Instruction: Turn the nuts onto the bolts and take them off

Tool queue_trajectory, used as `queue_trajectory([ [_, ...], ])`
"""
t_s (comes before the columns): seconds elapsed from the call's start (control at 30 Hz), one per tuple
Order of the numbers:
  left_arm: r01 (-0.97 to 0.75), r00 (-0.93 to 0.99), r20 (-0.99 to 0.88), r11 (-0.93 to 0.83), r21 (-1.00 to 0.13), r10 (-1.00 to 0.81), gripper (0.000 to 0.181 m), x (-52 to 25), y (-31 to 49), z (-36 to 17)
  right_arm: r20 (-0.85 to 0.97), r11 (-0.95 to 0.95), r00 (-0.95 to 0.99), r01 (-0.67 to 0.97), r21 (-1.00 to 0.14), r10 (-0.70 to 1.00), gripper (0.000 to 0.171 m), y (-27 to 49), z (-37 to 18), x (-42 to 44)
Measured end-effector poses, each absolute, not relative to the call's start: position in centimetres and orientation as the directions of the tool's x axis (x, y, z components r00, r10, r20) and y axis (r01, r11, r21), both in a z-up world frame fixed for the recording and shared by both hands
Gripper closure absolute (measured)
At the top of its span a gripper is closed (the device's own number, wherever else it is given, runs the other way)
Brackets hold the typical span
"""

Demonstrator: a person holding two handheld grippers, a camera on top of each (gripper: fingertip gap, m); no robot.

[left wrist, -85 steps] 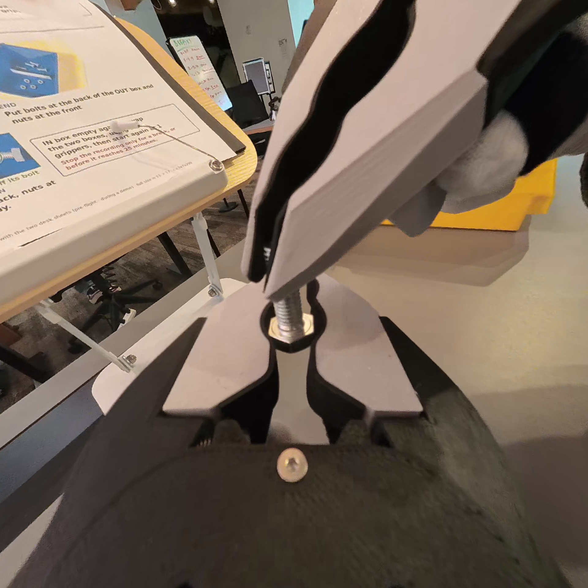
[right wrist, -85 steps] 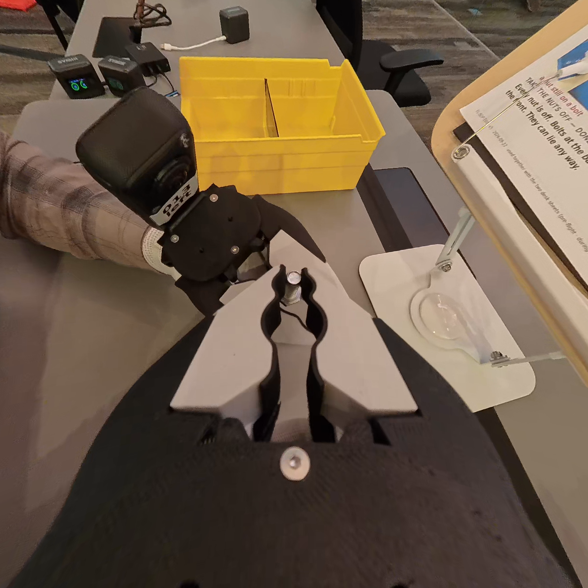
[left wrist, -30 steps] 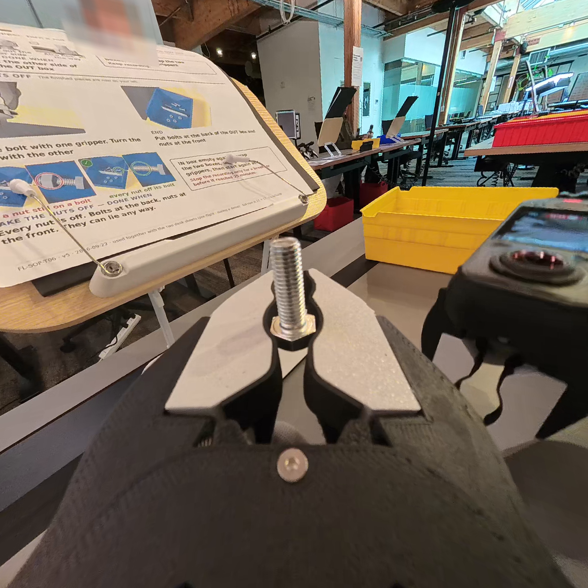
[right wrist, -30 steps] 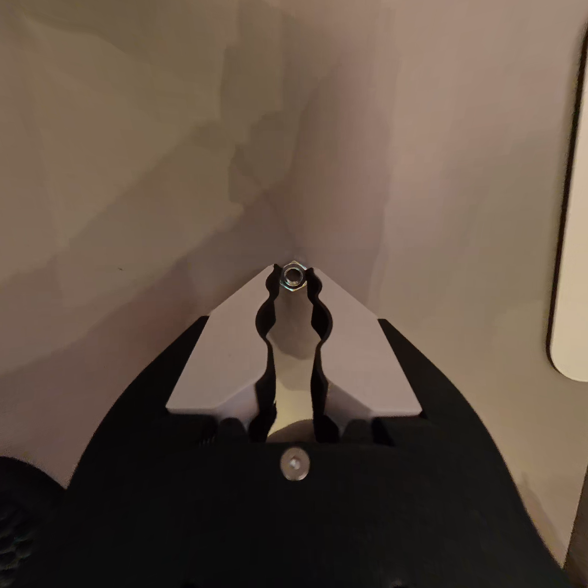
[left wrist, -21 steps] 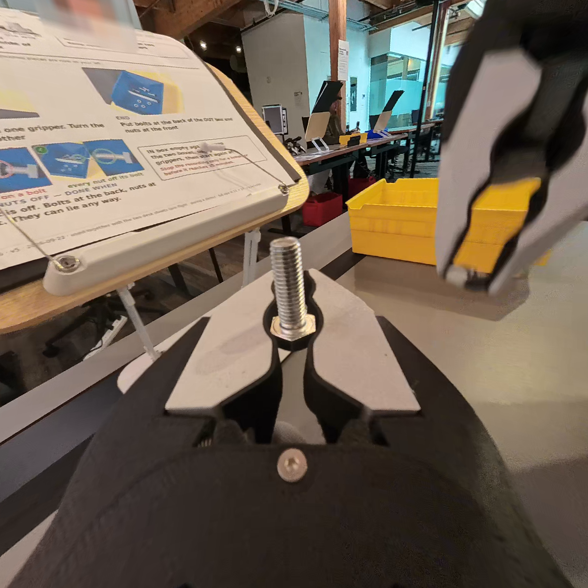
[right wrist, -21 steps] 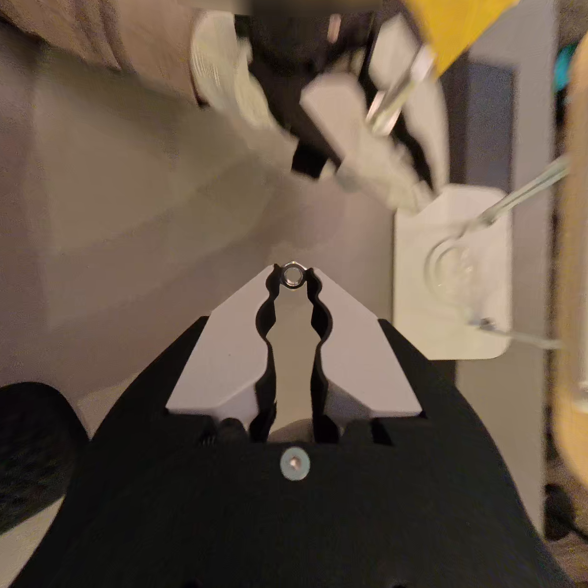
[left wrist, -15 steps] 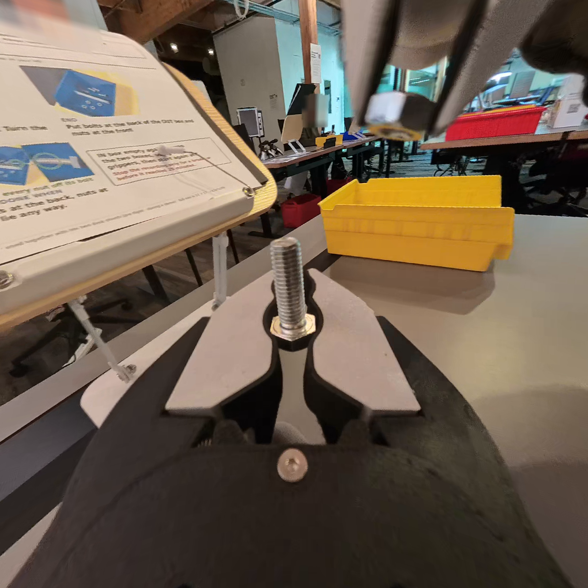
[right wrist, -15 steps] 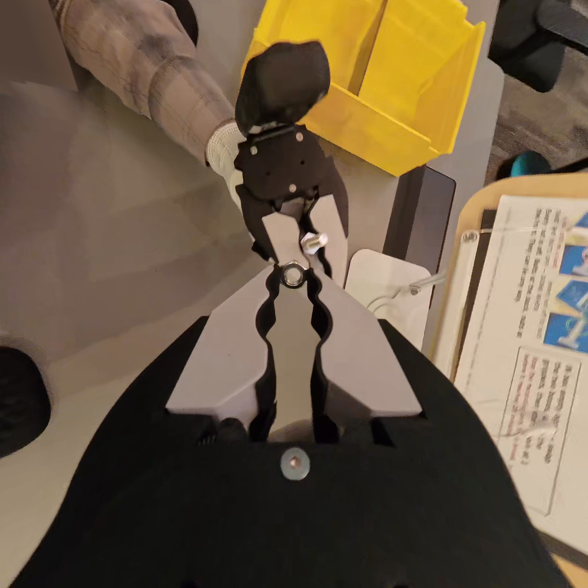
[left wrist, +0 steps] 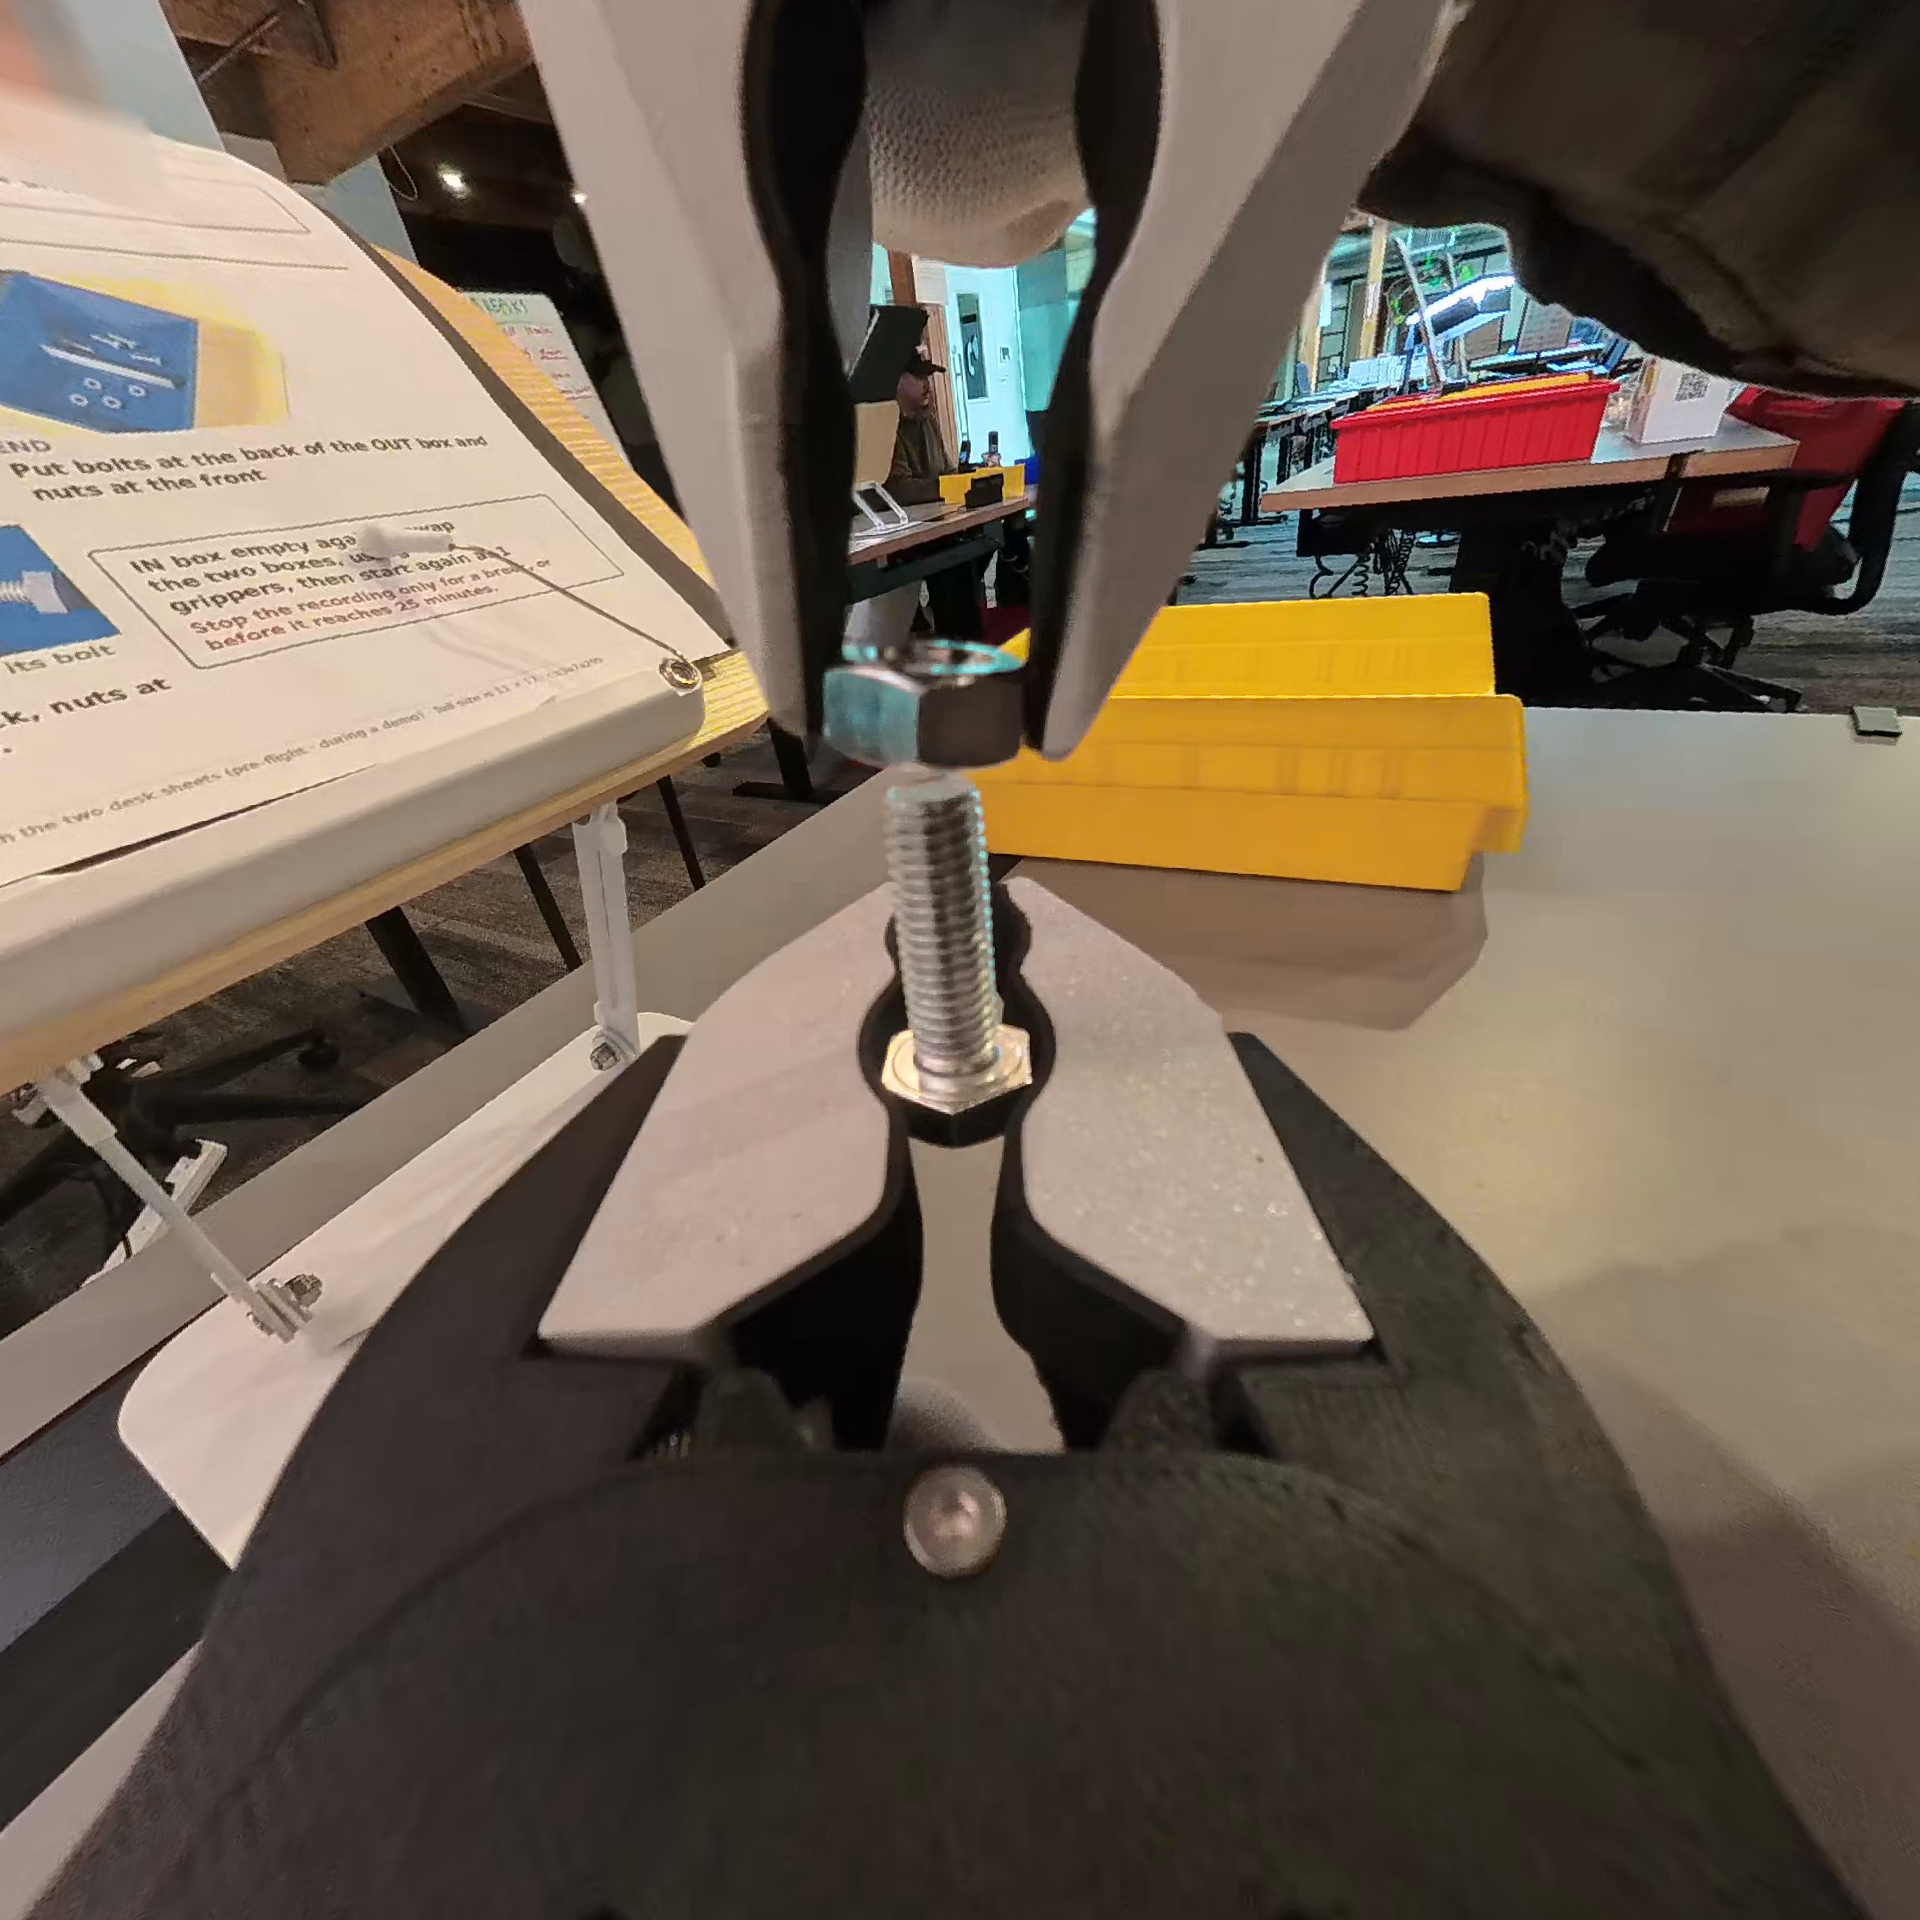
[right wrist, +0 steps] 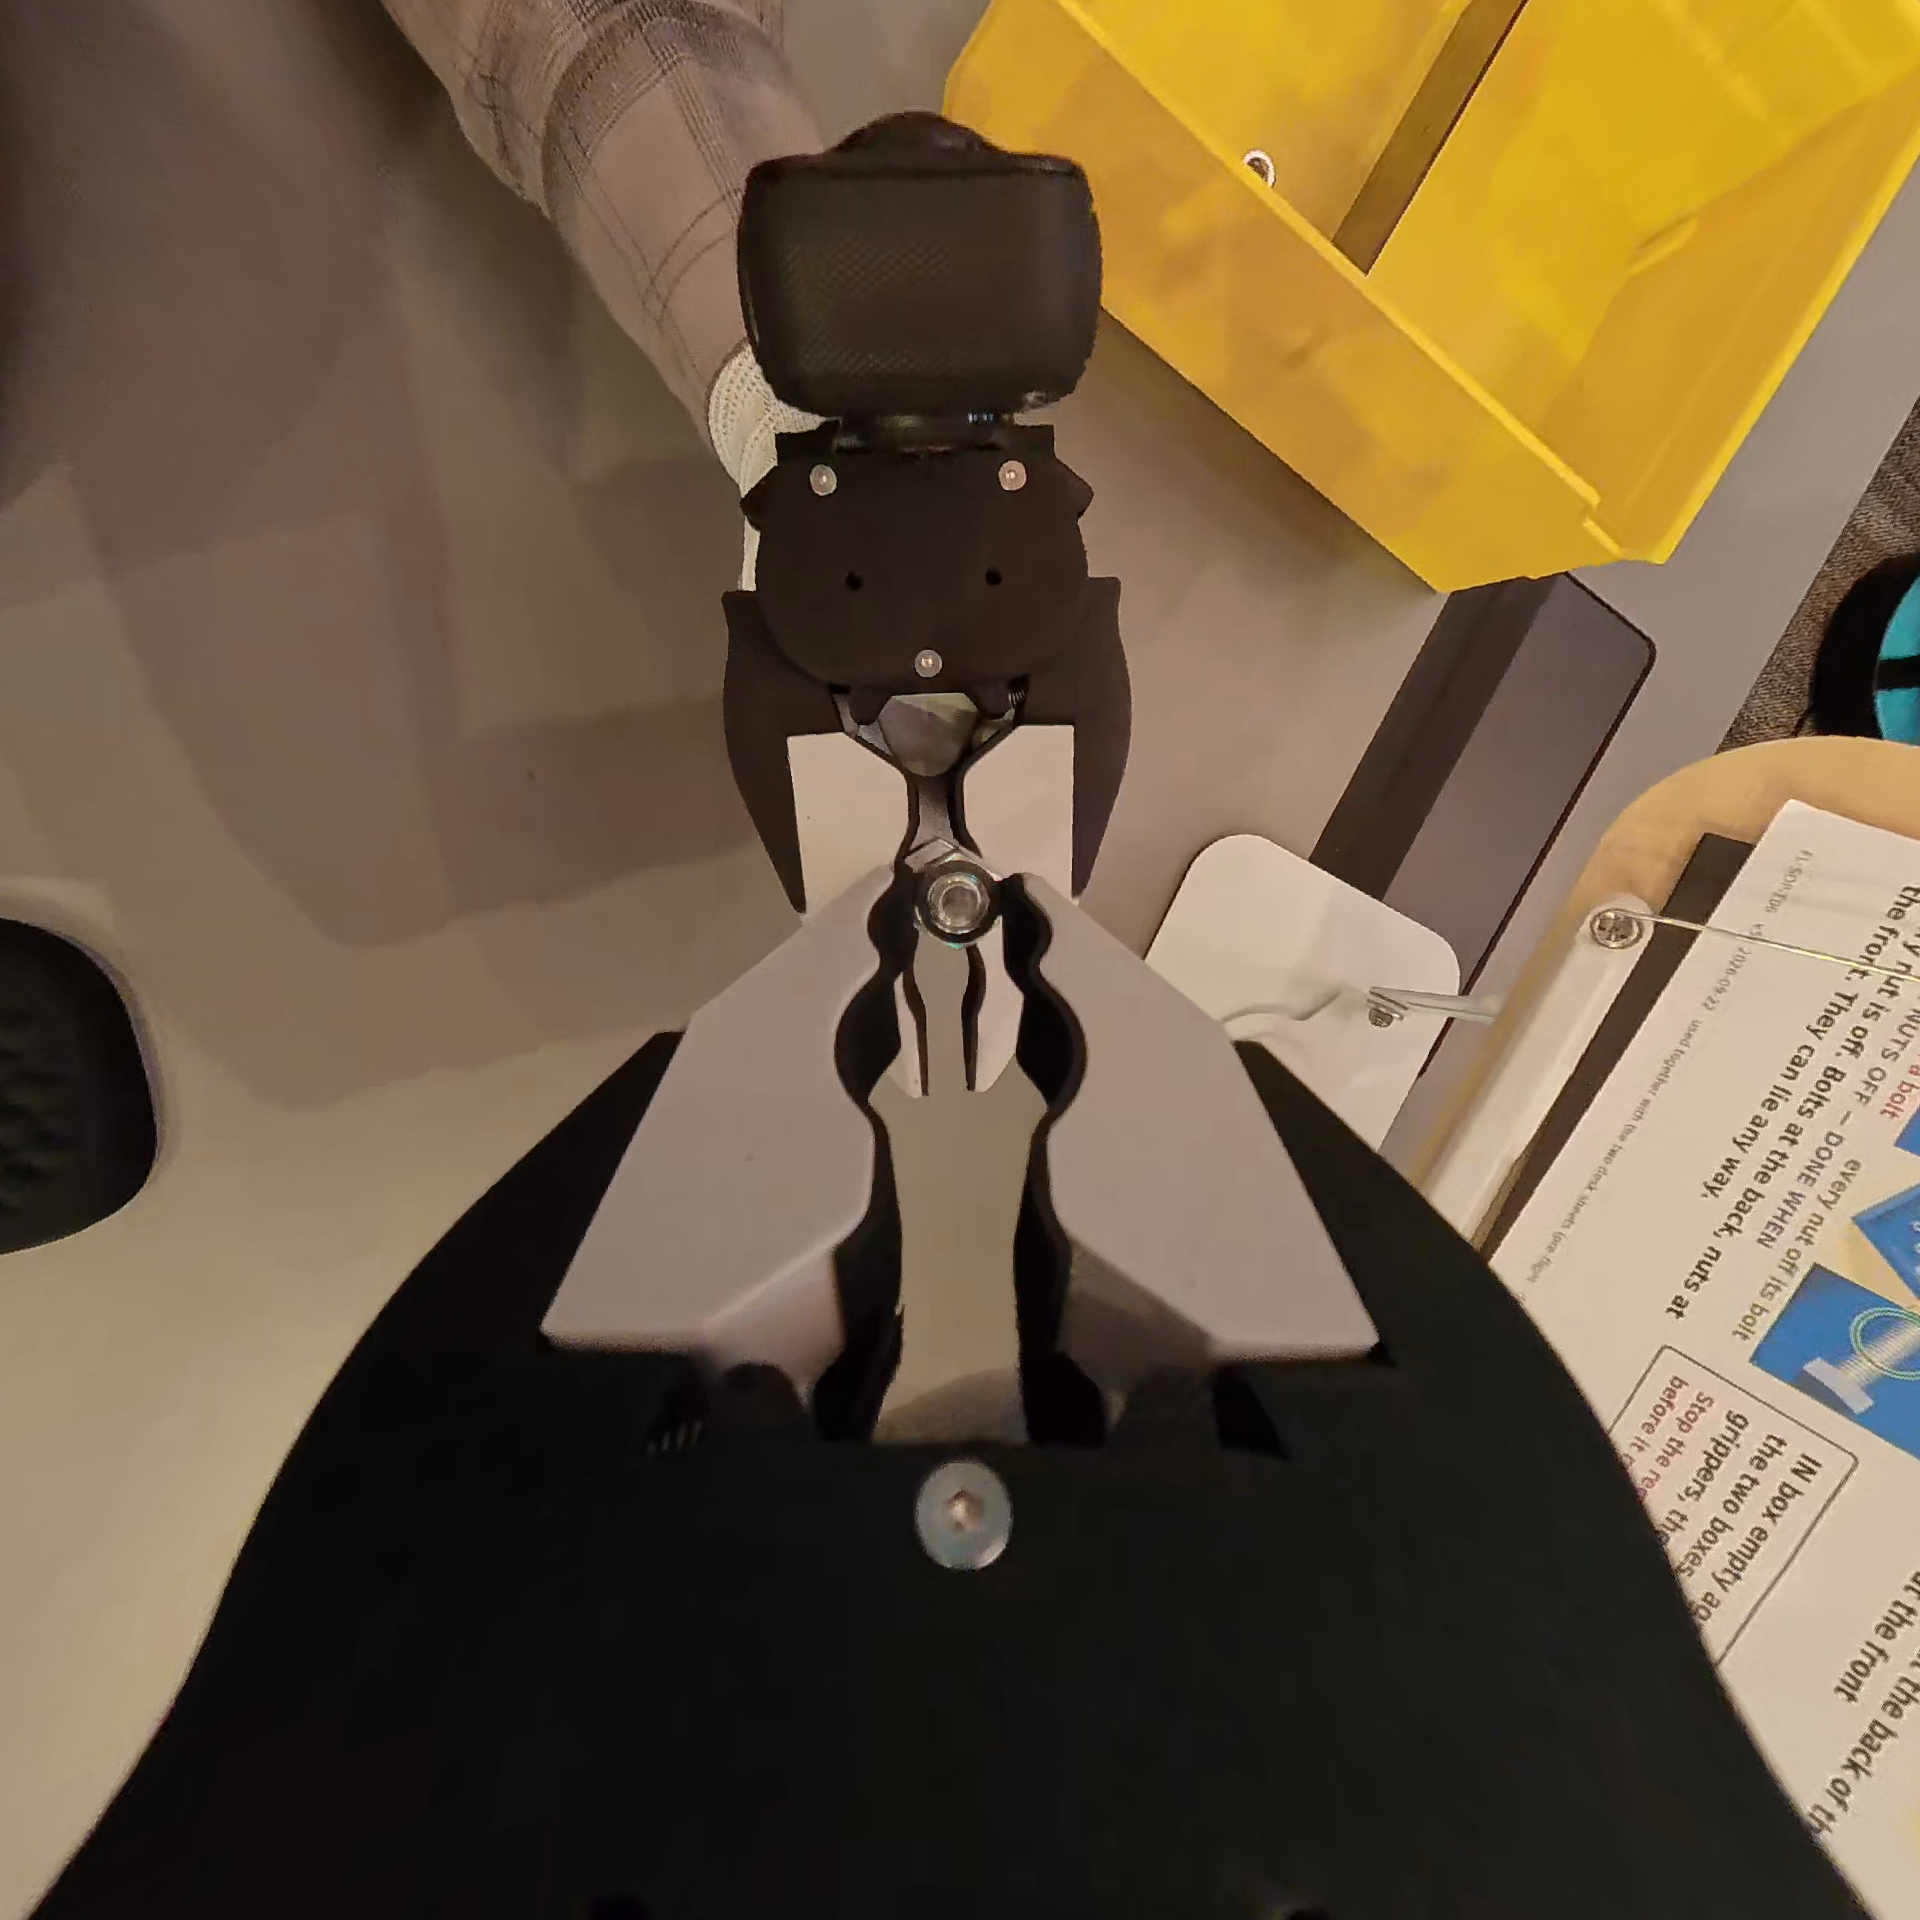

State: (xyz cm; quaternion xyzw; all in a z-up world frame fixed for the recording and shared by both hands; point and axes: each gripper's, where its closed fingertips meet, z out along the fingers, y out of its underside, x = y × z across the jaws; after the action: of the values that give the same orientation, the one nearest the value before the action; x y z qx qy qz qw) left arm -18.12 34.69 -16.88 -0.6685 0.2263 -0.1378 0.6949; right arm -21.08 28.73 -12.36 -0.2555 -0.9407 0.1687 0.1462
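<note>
1. Looking along my left wrist view first: my left gripper (left wrist: 954, 1039) is clamping the bolt (left wrist: 941, 925) by its hex head, jaws narrow, threaded shank standing upright out of the fingertips.
2. My right gripper (left wrist: 925, 717) is coming in from the top of this view, pointing down, and is pinching the nut (left wrist: 921, 709) between its fingertips.
3. The nut is sitting right at the top end of the bolt, roughly in line with it; I cannot tell whether the threads are engaging.
4. A yellow bin (left wrist: 1299, 758) is resting on the grey table (left wrist: 1662, 1039) behind the bolt, and an instruction sheet (left wrist: 260, 540) on a tilted wooden stand is filling the left side.
5. Switching to my right wrist view: my right gripper (right wrist: 956, 914) is looking straight down, jaws narrow, holding the nut (right wrist: 957, 911) at the very tips, bore facing the camera.
6. My left gripper (right wrist: 940, 831) is lying directly beneath, its fingers closed and pointing toward the camera; the bolt is mostly hiding behind the nut.
7. A plaid sleeve (right wrist: 623, 135) is running away from the left gripper toward the top left.
8. The yellow bin (right wrist: 1455, 343) is sitting top right, with a divider and one small metal piece inside; the instruction sheet (right wrist: 1745, 1195) is at the right edge.
</note>
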Motion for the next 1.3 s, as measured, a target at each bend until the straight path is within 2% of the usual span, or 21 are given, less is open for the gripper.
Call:
queue_trajectory([
  [0.5,-0.12,0.843,-0.142,0.075,-0.99,-0.519,0.17,-17.3,34.4,-17.1,0.163,0.862,-0.874,0.391,-0.321,0.457,0.156,28.8,-13.3,-20.3],
  [0.63,-0.114,0.859,-0.138,0.078,-0.99,-0.493,0.17,-17.6,34.6,-17.1,0.15,0.836,-0.856,0.421,-0.351,0.494,0.156,28.9,-13.4,-20.5],
  [0.97,-0.15,0.892,-0.167,0.074,-0.986,-0.419,0.171,-18.3,35.2,-17.4,0.145,0.677,-0.688,0.616,-0.402,0.711,0.156,30.1,-13.9,-20.6],
  [1.3,-0.094,0.889,-0.161,0.173,-0.98,-0.428,0.171,-18.1,34.3,-15.5,0.119,0.631,-0.679,0.583,-0.511,0.724,0.156,28.8,-12.6,-20.7],
])
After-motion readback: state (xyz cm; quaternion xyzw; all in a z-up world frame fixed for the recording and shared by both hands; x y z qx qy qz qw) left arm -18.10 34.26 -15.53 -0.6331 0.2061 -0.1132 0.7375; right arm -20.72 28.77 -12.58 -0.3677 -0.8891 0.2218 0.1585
